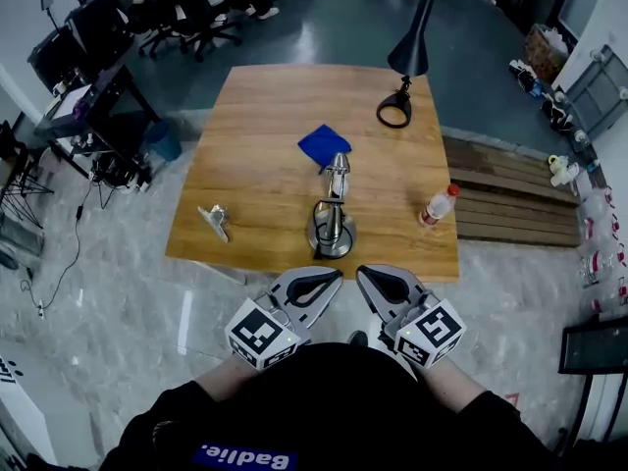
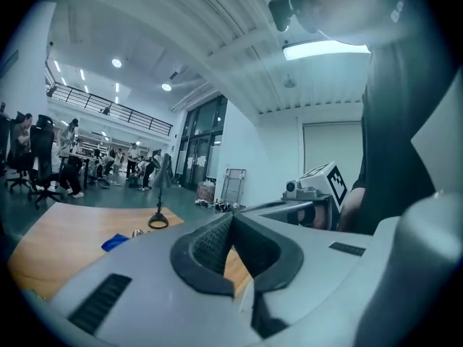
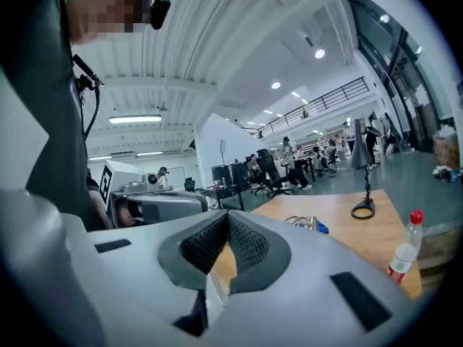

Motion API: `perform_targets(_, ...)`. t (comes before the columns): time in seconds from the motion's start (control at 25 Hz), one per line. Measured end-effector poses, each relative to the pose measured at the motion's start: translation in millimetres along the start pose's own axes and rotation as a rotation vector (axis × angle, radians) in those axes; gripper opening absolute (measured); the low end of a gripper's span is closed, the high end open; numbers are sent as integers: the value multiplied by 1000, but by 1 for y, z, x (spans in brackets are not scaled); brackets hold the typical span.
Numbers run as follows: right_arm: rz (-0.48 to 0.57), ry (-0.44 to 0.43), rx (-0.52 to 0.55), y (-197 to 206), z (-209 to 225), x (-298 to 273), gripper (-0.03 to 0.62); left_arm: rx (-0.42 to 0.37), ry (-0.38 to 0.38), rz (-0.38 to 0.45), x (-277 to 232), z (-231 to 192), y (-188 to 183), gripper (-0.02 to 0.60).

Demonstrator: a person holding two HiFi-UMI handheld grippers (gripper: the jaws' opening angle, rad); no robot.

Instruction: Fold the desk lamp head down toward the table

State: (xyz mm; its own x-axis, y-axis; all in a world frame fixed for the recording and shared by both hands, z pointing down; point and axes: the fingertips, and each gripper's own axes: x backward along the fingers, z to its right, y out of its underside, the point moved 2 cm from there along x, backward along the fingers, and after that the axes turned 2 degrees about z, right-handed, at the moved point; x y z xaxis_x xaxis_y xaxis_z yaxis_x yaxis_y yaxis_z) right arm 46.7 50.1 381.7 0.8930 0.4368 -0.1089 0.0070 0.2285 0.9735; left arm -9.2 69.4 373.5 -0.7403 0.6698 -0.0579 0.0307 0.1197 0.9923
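A black desk lamp (image 1: 409,52) with a cone shade stands upright on its ring base (image 1: 394,114) at the far right of the wooden table (image 1: 265,116). A chrome lamp (image 1: 333,209) on a round base sits near the table's front middle. Both grippers are held close to the person's body, in front of the table's near edge and well short of either lamp. My left gripper (image 1: 337,276) is shut with nothing in it, its pads meeting (image 2: 231,219). My right gripper (image 1: 361,271) is likewise shut and empty (image 3: 226,215). The black lamp (image 2: 160,186) (image 3: 362,150) shows far off in both gripper views.
A blue cloth (image 1: 324,145) lies behind the chrome lamp. A small metal clip (image 1: 215,219) rests at the front left of the table, and a red-capped plastic bottle (image 1: 438,205) lies at the front right. Office chairs (image 1: 186,13) and a cluttered desk (image 1: 78,86) stand at the far left.
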Motion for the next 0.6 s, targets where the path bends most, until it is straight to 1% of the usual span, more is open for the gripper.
perform_targets(0.2, 2, 7, 42, -2, -16, -3, 5, 7, 21, 23, 6, -1, -3, 9)
perform_targets(0.6, -15, 28, 56, -1, -27, -4, 5, -1, 55, 17, 15, 2, -5, 9)
